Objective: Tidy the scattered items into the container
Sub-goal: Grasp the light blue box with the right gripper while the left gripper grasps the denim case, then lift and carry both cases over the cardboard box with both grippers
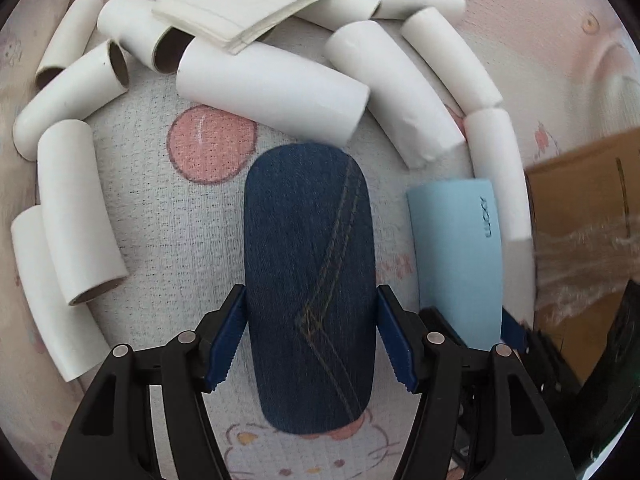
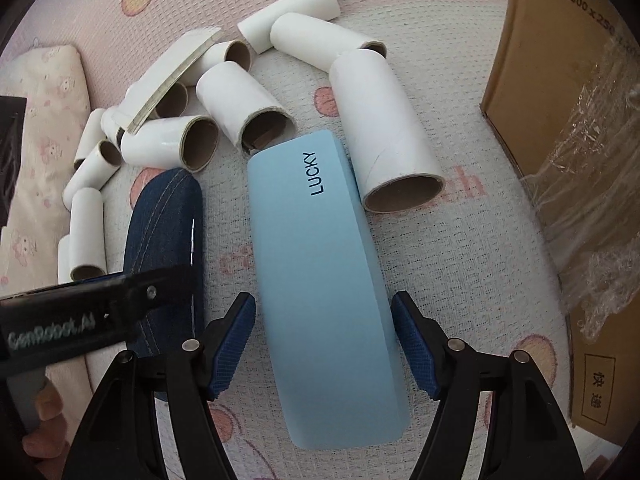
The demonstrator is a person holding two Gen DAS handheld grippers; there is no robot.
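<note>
A dark denim glasses case [image 1: 308,240] lies on the patterned sheet, and my left gripper [image 1: 311,288] points down over it with both pad tips against its long sides. Beside it to the right lies a light blue case marked LUCKY [image 2: 320,280]. My right gripper [image 2: 324,298] straddles that blue case with its jaws wide, and a thin gap shows at each pad. The denim case [image 2: 164,224] also shows in the right wrist view, partly under the left gripper's black body. The container, a brown cardboard box [image 2: 560,120], stands to the right.
Several white cardboard tubes [image 1: 272,92] lie in an arc beyond both cases, one large tube [image 2: 384,128] touching the blue case's far end. A folded white paper stack [image 1: 256,0] rests on some tubes. Clear plastic film [image 2: 592,184] hangs over the box. A pillow [image 2: 40,140] lies at left.
</note>
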